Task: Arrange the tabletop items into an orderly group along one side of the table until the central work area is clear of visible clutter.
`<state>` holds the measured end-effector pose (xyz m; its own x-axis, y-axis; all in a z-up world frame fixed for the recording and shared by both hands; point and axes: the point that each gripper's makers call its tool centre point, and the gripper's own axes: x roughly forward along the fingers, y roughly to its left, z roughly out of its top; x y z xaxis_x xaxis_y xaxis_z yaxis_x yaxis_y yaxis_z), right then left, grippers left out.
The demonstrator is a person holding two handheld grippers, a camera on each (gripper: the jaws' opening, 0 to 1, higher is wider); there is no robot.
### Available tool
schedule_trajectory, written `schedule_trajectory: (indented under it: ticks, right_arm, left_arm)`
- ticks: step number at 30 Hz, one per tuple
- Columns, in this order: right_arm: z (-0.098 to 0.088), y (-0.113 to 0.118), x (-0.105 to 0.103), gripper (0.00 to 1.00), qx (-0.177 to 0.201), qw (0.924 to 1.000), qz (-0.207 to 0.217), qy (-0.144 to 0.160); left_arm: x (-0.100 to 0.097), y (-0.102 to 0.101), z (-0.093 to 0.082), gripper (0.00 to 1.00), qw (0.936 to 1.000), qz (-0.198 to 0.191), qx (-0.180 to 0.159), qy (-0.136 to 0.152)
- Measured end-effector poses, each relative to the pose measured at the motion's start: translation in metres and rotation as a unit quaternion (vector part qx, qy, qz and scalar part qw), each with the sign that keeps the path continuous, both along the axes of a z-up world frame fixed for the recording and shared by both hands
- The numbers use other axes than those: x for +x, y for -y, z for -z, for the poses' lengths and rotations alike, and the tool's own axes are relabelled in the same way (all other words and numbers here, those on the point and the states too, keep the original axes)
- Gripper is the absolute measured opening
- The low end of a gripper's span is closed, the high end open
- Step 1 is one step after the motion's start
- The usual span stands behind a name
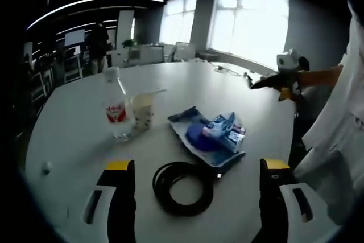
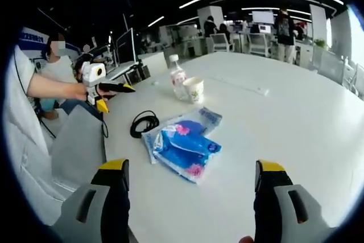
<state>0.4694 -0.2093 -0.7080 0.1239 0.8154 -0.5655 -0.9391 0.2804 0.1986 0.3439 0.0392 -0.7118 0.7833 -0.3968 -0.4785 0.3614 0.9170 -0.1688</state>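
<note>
Coiled black cable [image 1: 183,187] lies nearest, by the table's [image 1: 74,123] near edge, between the left gripper's [image 1: 196,169] jaws, which stand wide apart and hold nothing. Just beyond sits the blue packet [image 1: 211,136]; bottle [image 1: 115,106] and cup [image 1: 143,110] touch further in. The right gripper [image 2: 190,169] hovers over the packet [image 2: 183,146], jaws equally wide, empty. Best, I judge, to pinch the cable across its bundled loops and slide the packet flat toward the bottle, not lifting its loose film.

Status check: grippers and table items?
Both grippers open, empty, above the table edge. Cable coil, blue packets, bottle, cup untouched mid-table. Nothing blocking.
</note>
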Motion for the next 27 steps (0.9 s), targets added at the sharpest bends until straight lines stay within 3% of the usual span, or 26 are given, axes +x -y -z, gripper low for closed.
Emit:
schedule_trajectory:
  ticks: [8, 19, 27]
  right_arm:
    - [0.010, -0.006, 0.003, 0.86, 0.002, 0.9999, 0.005, -0.009]
    - [0.022, -0.014, 0.013, 0.82, 0.003, 0.9997, 0.015, -0.019]
    - [0.034, -0.016, 0.020, 0.75, 0.003, 0.9990, 0.032, -0.029]
  left_arm:
    - [0.013, 0.018, -0.003, 0.84, 0.9990, -0.032, -0.022, 0.023]
    - [0.027, 0.048, 0.023, 0.81, 0.9985, -0.038, -0.040, -0.005]
    - [0.039, 0.059, 0.044, 0.75, 0.9973, -0.044, -0.042, -0.042]
